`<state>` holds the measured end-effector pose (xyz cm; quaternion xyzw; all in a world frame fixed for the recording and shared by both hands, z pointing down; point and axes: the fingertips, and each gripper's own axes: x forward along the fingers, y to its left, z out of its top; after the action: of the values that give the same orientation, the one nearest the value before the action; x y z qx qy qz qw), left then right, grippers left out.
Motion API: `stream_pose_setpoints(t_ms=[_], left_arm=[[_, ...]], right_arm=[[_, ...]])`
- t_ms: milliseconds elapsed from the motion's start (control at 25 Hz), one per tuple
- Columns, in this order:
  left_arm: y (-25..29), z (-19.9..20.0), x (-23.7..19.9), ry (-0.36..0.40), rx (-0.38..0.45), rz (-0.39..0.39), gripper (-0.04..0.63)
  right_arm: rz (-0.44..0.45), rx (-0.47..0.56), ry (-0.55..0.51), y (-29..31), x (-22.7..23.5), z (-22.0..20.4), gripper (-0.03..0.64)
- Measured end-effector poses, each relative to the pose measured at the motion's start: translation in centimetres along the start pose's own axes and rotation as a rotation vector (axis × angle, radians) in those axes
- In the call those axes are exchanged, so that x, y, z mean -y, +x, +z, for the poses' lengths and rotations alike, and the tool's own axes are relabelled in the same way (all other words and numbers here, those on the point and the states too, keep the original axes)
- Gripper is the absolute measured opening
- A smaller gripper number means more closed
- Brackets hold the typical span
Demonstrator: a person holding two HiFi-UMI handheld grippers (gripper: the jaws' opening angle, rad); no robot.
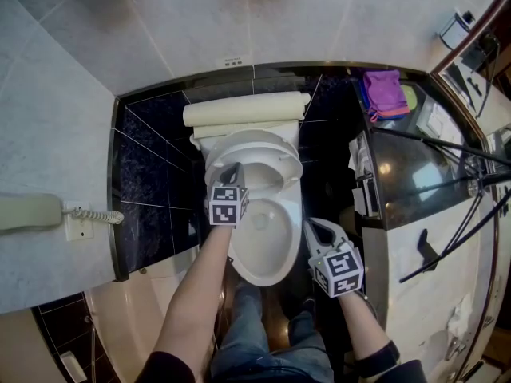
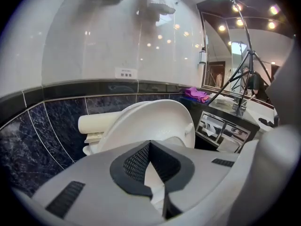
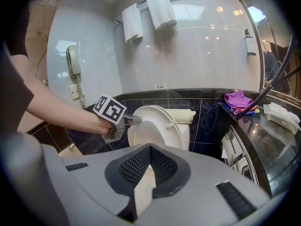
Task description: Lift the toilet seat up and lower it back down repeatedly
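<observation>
Left claw (image 1: 234, 168), pressed together, seemingly touches toilet seat (image 1: 271, 144); right claw (image 1: 313, 226) pressed together; wall label (image 1: 232, 62) illegible.

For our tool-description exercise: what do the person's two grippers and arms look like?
The left gripper and right gripper each have a pale grey body, black mesh pads and a white cube with black square markers. No cables show. Dark sleeves leave the forearms bare.

- Toilet seat (image 1: 254, 154): white.
- Wall tiles (image 1: 156, 174) at nine o'clock: black, white-veined marble.
- Cloth (image 1: 383, 92) at two o'clock: purple.
- Left tool (image 1: 234, 171): grey, with black-and-white square markers.
- Phone (image 1: 32, 212): cream.
</observation>
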<state>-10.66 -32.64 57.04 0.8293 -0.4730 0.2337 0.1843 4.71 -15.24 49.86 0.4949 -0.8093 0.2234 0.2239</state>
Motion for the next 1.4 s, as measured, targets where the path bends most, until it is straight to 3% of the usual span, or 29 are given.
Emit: stream_pose_setpoints(t_ms=[400,560,840,1120,1400], left_arm=[[0.6,0.1,-2.2,0.029,0.001,0.042,0.000],[-1.7,0.5,-0.9,0.031,-0.005,0.032,0.000],[-11.4,2.2,4.5,0.027,0.012,0.020,0.000],[-23.9,1.5,7.6,0.053,0.061,0.093,0.000],[-33.5,1.2,10.6,0.019,0.112,0.138,0.000]], right_arm=[[0.010,0.003,0.017,0.2,-0.2,0.5,0.015],[0.019,0.009,0.005,-0.4,-0.6,1.1,0.015],[0.052,0.026,-0.024,-3.8,-1.1,2.3,0.017],[0.083,0.040,-0.078,-9.8,-2.4,3.0,0.017],[0.078,0.048,-0.101,-15.7,-2.3,2.3,0.017]])
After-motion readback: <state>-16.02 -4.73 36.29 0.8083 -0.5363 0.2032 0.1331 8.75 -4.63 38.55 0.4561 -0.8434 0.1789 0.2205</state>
